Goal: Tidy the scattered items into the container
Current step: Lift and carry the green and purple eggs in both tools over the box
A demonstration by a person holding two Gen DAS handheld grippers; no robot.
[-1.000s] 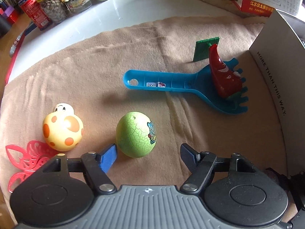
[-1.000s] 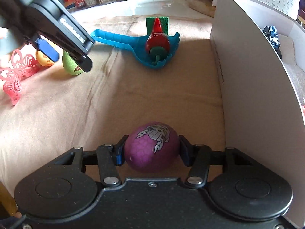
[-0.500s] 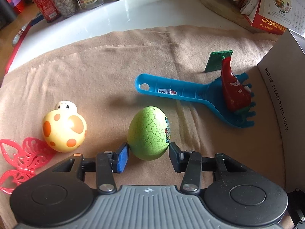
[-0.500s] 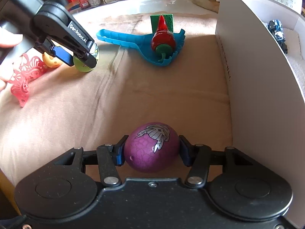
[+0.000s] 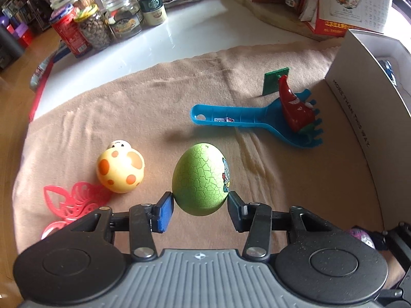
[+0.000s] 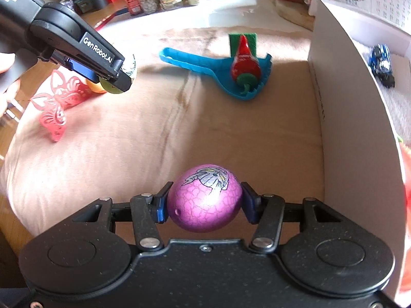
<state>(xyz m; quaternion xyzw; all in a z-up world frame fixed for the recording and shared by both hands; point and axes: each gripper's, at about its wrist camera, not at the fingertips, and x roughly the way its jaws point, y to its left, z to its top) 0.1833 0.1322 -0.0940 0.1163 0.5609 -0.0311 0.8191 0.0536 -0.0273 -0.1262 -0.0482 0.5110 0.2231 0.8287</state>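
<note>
The left gripper (image 5: pixel 201 206) is closed on the green egg (image 5: pixel 201 178); both pads are pressed against its sides. The egg is held clear of the cloth (image 5: pixel 154 97), and its shadow is cast on the fabric beyond it. The right gripper (image 6: pixel 204 206) is clamped on the purple egg (image 6: pixel 204 201), which is likewise gripped on both sides and held above the cloth.

The box (image 6: pixel 346 118) is located at the right edge of the cloth. Its white wall stands upright just beside the right gripper, and a blue toy car (image 6: pixel 382 64) is seen inside. Between the purple egg and the box wall, a strip of bare cloth is left open.

The rake (image 5: pixel 246 123) is laid across the far part of the cloth, with the red toy (image 5: pixel 292 107) resting on its toothed head. A green square (image 5: pixel 273 79) is propped behind the head. A broad clear area of cloth is found between the rake and both grippers.

The spotted egg (image 5: pixel 120 170) rests left of the green egg, apart from it, with the red cutout (image 5: pixel 69 200) at the left cloth edge. Jars (image 5: pixel 102 28) are grouped on the white table beyond the far cloth edge.
</note>
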